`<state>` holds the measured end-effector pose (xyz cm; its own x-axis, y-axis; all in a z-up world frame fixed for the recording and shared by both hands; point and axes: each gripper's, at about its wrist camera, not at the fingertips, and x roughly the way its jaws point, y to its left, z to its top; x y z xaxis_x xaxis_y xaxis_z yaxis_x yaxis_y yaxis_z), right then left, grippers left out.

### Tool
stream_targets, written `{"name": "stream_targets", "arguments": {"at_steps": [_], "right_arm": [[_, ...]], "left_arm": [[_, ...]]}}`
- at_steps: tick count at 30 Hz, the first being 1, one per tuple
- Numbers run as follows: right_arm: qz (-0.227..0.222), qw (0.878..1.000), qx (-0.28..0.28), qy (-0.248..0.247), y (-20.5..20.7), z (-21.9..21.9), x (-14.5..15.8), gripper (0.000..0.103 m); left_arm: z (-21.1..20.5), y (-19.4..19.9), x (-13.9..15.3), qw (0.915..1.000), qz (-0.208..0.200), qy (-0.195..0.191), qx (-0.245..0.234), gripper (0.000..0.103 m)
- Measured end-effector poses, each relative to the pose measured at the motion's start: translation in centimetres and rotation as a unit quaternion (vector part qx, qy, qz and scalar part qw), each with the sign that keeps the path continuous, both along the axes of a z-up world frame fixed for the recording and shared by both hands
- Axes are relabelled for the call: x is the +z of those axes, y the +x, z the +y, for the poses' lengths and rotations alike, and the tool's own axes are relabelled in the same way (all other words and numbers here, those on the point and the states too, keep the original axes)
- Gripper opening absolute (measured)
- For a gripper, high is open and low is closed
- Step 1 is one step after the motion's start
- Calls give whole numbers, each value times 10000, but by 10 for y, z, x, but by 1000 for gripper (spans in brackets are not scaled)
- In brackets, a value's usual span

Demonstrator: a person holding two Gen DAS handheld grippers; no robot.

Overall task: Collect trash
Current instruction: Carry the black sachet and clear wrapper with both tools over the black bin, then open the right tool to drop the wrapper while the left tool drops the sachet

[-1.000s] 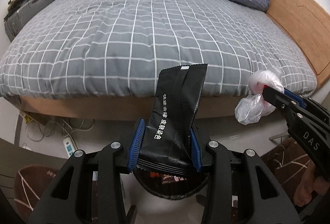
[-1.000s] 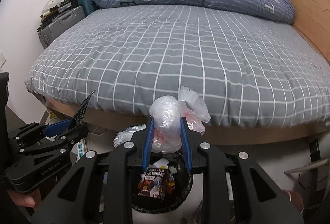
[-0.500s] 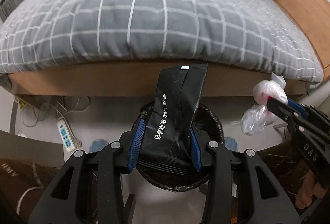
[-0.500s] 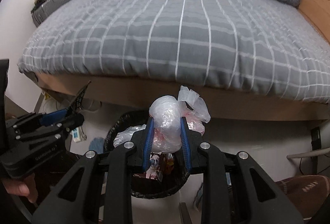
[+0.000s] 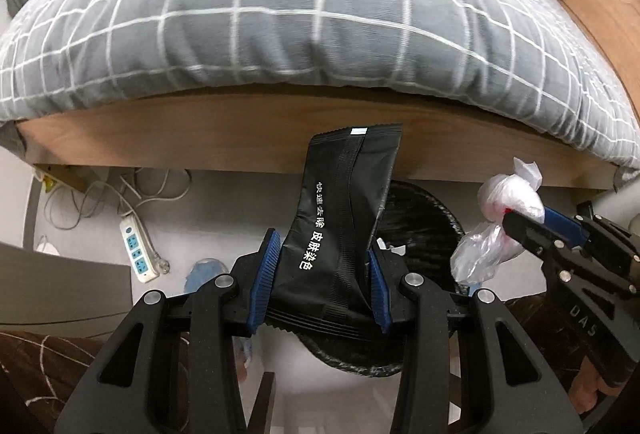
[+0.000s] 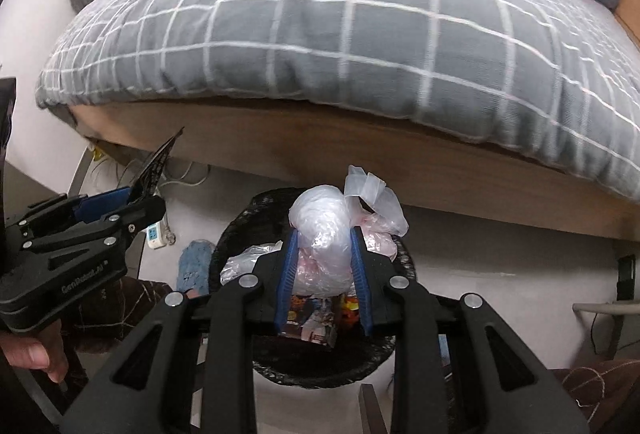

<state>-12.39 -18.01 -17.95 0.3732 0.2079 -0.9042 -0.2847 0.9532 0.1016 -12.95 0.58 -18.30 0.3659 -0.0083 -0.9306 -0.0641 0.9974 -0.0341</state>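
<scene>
My left gripper (image 5: pixel 322 280) is shut on a black foil packet (image 5: pixel 344 218) with white Chinese lettering, held upright above the near rim of a black trash bin (image 5: pixel 424 210). My right gripper (image 6: pixel 325 274) is shut on a knotted clear plastic bag (image 6: pixel 332 230) with pink contents, held directly over the bin (image 6: pixel 236 234), which holds snack wrappers (image 6: pixel 316 314). The right gripper with its bag (image 5: pixel 508 206) shows at the right of the left wrist view. The left gripper (image 6: pixel 136 200) with the packet's edge (image 6: pixel 160 162) shows at the left of the right wrist view.
A bed with a grey checked duvet (image 5: pixel 300 6) and wooden frame (image 5: pixel 200 138) stands right behind the bin. A white power strip (image 5: pixel 138 250) and cables lie on the floor at left. A blue cloth (image 6: pixel 192 262) lies beside the bin. A dark patterned rug (image 5: pixel 36 358) lies nearby.
Both grippers have dropped lower and tilted down towards the floor, so the bed fills less of the views and the bin shows larger beneath them. Both keep hold of their trash.
</scene>
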Motion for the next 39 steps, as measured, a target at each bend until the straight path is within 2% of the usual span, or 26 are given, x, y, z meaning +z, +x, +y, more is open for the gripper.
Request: {"name": "stream_targets", "arguments": {"at_steps": [1,3,8,12,17,25,31,34,36,38,39], "right_arm": [[-11,10000,22,-6,0,3,0,27],[-44,10000,43,4,0,6,0,42],[-120,9999,-79,-11,-2,9,2,63],[-229,9992,-330,-91,2,-15,7,79],[-361,9968,-693,-179,3,-48,9,93],[-438,9925,-1106,-271,-5,-97,10,95],[-453,9904,-1279,-280,-6,-112,13,95],[-462,9901,-1285,-336,-6,-113,12,95],[-474,9900,-1288,-340,-6,-112,14,95],[-490,9898,-1291,-340,-5,-110,13,95],[-502,9899,-1282,-346,-5,-108,15,95]], "left_arm": [[3,-1,-1,10000,2,1,23,40],[6,-2,-1,10000,12,13,61,40],[8,-2,-6,10000,44,29,29,40],[-3,0,-11,9999,87,27,-88,40],[-23,4,-17,9995,181,13,-271,40],[-57,9,-24,9988,168,22,-453,40],[-78,10,-26,9979,109,15,-638,41],[-84,10,-28,9975,37,134,-699,47],[-85,10,-25,9973,-39,193,-714,53],[-86,10,-23,9974,-91,201,-690,66],[-85,10,-21,9975,-126,198,-671,67]]}}
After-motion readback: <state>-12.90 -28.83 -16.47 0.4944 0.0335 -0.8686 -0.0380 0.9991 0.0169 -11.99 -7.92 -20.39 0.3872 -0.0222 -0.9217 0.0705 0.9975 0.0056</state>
